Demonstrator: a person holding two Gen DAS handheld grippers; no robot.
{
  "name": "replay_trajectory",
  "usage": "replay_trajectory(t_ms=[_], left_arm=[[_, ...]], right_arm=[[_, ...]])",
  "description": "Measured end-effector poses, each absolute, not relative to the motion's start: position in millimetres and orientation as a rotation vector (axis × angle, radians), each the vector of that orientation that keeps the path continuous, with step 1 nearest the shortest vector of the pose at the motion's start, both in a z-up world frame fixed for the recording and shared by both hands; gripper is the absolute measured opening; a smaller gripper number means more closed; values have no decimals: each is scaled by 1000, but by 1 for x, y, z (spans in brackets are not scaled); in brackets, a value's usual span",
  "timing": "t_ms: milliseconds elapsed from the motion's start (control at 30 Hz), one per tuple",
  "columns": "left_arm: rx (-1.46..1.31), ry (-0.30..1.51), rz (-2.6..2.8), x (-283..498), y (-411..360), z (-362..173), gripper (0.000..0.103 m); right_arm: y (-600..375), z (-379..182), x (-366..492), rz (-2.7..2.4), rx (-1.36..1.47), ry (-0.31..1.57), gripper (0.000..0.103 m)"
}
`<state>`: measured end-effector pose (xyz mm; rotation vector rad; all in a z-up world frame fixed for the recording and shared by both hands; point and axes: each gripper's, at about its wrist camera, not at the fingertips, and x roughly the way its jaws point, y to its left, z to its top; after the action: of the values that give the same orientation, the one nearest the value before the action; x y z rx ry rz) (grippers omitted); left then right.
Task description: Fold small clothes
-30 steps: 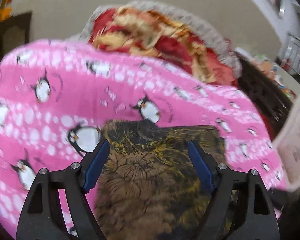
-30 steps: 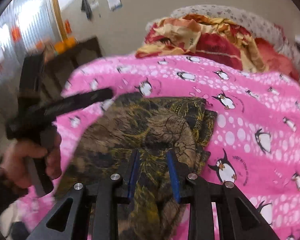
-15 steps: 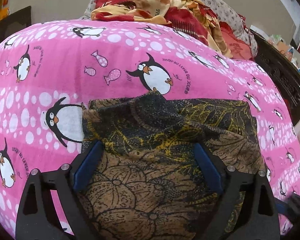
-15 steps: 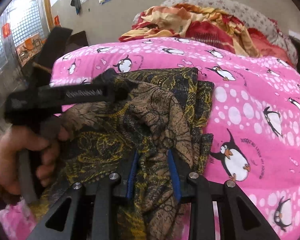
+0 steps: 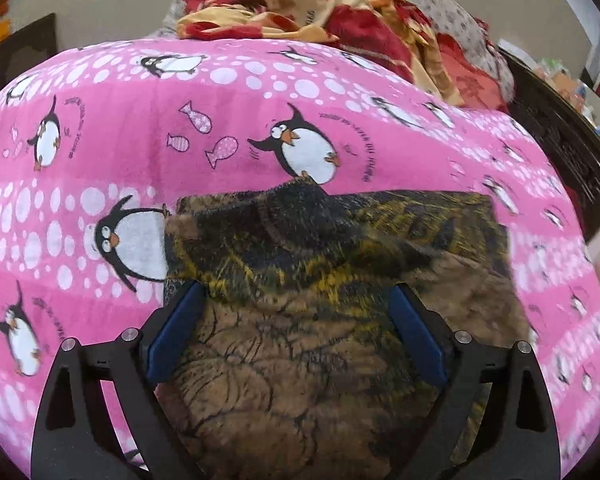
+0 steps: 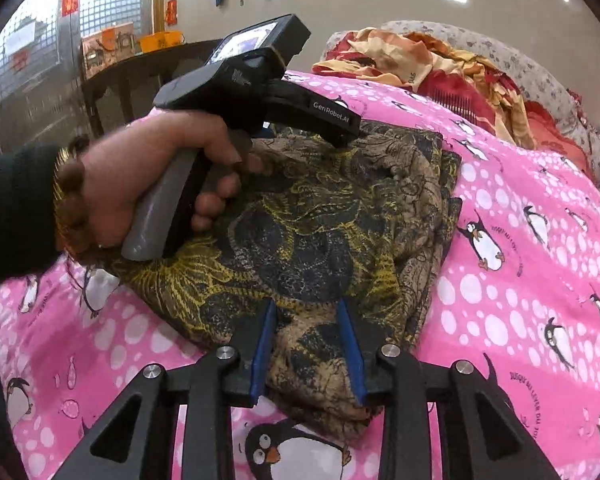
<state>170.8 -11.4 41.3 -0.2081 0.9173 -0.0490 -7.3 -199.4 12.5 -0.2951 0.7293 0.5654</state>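
Pink penguin-print blanket (image 5: pixel 260 92) is covering the bed and filling most of both wrist views; white dots, fish and penguins are printed on it.

Heap of red and yellow bedding (image 5: pixel 340 20) is lying at the far end of the bed, against a grey flowered cushion (image 6: pixel 500 52).

Dark wooden side table (image 6: pixel 140 64) is standing beyond the bed, seen in the right wrist view only, with orange boxes on it.

Brown, black and yellow patterned garment (image 6: pixel 320 216) is lying folded on the blanket, near its middle, roughly rectangular with several layers showing along its right edge. Its near end is bunching up in a loose roll.

Person's left hand (image 6: pixel 140 184), in a dark sleeve, is gripping the handle of the left gripper (image 5: pixel 296 316), whose nose is pointing down onto the far left part of the garment.

Left gripper's jaws are standing wide apart, straddling the brown part of the cloth; the pads are not pressing it, so nothing is held.

Right gripper (image 6: pixel 308 344): jaws are opening, narrowly spread, with the bunched near end of the garment lying between the blue pads (image 6: pixel 350 344). Cannot tell whether the pads are touching the cloth.
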Motion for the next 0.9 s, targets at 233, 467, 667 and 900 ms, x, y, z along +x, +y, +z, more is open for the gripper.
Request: replay_trajectory(t_ms=[233,467,667,900], left_arm=[[-139,942,5,63,7,79,95],[-96,997,102,-58,27,33,95],[-70,990,120,-67,24,4,102],[-92,1020,134,-61,27,4,103]], right_arm=[[-223,57,-25,520,-132,870,36],[-246,58,-86,425,-104,941,95],[-272,11,-86,327,-41,1024,103],[-262,9,-88,284,-81,1009,103]])
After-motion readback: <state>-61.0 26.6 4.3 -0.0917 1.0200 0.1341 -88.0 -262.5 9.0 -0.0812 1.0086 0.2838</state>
